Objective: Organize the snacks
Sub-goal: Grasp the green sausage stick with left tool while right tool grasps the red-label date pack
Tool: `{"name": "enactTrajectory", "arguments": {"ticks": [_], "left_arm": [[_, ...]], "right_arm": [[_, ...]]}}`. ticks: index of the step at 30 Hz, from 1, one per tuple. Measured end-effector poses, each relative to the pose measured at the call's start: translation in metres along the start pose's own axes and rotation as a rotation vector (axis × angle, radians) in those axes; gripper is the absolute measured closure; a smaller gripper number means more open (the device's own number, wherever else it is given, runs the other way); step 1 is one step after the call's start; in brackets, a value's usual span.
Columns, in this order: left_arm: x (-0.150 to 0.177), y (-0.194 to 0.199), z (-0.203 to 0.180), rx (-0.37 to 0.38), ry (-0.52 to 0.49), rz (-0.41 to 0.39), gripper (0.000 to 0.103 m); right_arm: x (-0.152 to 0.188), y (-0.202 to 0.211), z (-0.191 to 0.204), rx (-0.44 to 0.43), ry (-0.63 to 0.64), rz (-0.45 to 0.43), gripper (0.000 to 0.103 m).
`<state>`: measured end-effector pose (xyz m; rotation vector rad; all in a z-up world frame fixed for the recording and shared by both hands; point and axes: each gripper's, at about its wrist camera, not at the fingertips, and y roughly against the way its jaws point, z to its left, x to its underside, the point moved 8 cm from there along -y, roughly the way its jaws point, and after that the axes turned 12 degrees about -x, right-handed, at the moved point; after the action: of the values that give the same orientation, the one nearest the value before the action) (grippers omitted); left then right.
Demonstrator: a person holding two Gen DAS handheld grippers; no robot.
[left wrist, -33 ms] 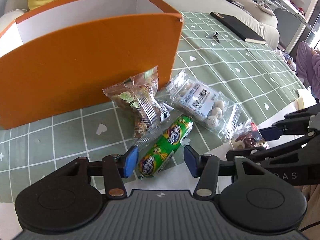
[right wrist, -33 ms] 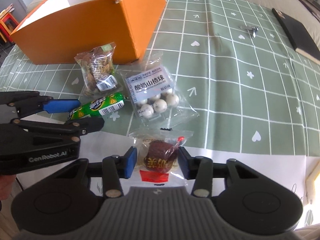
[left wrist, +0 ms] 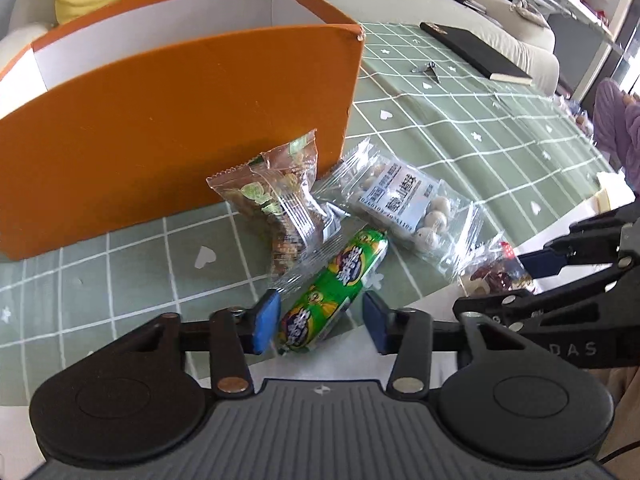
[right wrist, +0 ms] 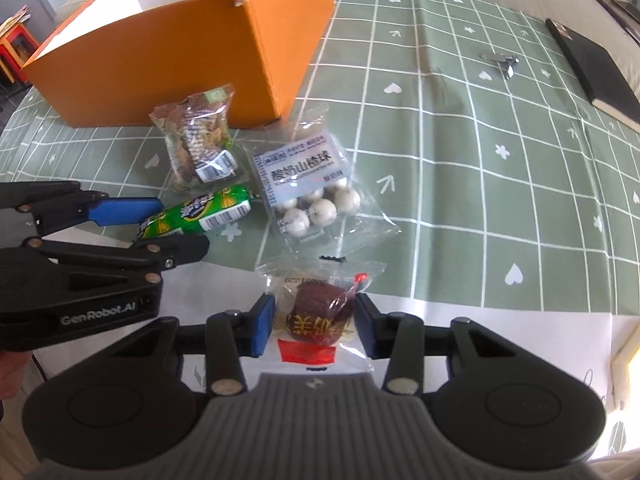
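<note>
Snacks lie beside the orange box (left wrist: 180, 120): left gripper (left wrist: 320, 326) closing around the green sausage (left wrist: 336, 292), right gripper (right wrist: 314, 326) closing around the red-date packet (right wrist: 320, 312), pads not yet pressing; slick wrappers could squirt free if pinched off-centre.

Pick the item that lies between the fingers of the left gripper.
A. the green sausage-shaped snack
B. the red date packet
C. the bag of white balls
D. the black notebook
A: the green sausage-shaped snack lies between the blue pads of the left gripper, whose jaws are closing.
</note>
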<state>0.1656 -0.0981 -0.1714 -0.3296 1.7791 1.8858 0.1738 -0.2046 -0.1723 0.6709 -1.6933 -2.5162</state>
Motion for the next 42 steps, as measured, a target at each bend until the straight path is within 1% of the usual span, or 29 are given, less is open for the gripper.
{"name": "enactTrajectory", "arguments": {"ticks": [1,2,7,11,13,15,17,19,21,24,27,28,30,33,35,37,42], "left_arm": [[0.001,0.001,0.000,0.004,-0.006,0.001,0.060],[0.003,0.002,0.001,0.007,-0.003,0.005,0.062],[0.014,0.010,0.008,0.011,0.013,0.029,0.067],[0.026,0.016,0.018,-0.008,0.031,0.093,0.067],[0.030,0.018,0.021,-0.020,0.026,0.135,0.067],[0.033,0.019,0.022,-0.010,0.030,0.162,0.067],[0.033,0.018,0.022,-0.001,0.040,0.166,0.057],[0.031,0.016,0.021,-0.001,0.030,0.161,0.049],[0.026,0.013,0.020,-0.018,0.020,0.157,0.048],[0.020,0.009,0.017,-0.023,0.005,0.147,0.047],[0.016,0.005,0.014,-0.058,-0.030,0.125,0.047],[0.015,0.004,0.012,-0.073,-0.043,0.118,0.048],[0.014,0.004,0.009,-0.072,-0.050,0.103,0.056],[0.014,0.005,0.005,-0.068,-0.052,0.092,0.073],[0.015,0.007,0.003,-0.089,-0.066,0.080,0.076],[0.017,0.009,0.003,-0.115,-0.075,0.070,0.077],[0.023,0.017,0.006,-0.116,-0.042,0.082,0.077]], "right_arm": [[0.000,0.000,0.002,-0.005,0.004,0.000,0.062],[-0.001,0.000,0.003,-0.007,0.008,0.001,0.062],[-0.001,-0.002,0.008,-0.019,0.020,0.007,0.062],[0.001,-0.002,0.013,-0.050,0.018,0.013,0.062],[0.001,-0.002,0.015,-0.051,0.024,0.017,0.062],[0.002,-0.003,0.016,-0.044,0.037,0.022,0.062],[0.003,-0.004,0.020,-0.037,0.053,0.026,0.062],[0.003,-0.005,0.022,-0.035,0.063,0.029,0.061],[0.003,-0.005,0.022,-0.034,0.068,0.030,0.061],[0.003,-0.005,0.021,-0.035,0.069,0.027,0.061],[0.003,-0.005,0.022,-0.035,0.073,0.025,0.061],[0.003,-0.005,0.022,-0.033,0.077,0.024,0.061],[0.004,-0.005,0.023,-0.027,0.090,0.024,0.060],[0.004,-0.005,0.026,-0.020,0.109,0.027,0.060],[0.005,-0.005,0.028,-0.017,0.119,0.027,0.061],[0.004,-0.006,0.029,-0.018,0.122,0.026,0.062],[0.004,-0.005,0.028,-0.018,0.116,0.025,0.062]]}}
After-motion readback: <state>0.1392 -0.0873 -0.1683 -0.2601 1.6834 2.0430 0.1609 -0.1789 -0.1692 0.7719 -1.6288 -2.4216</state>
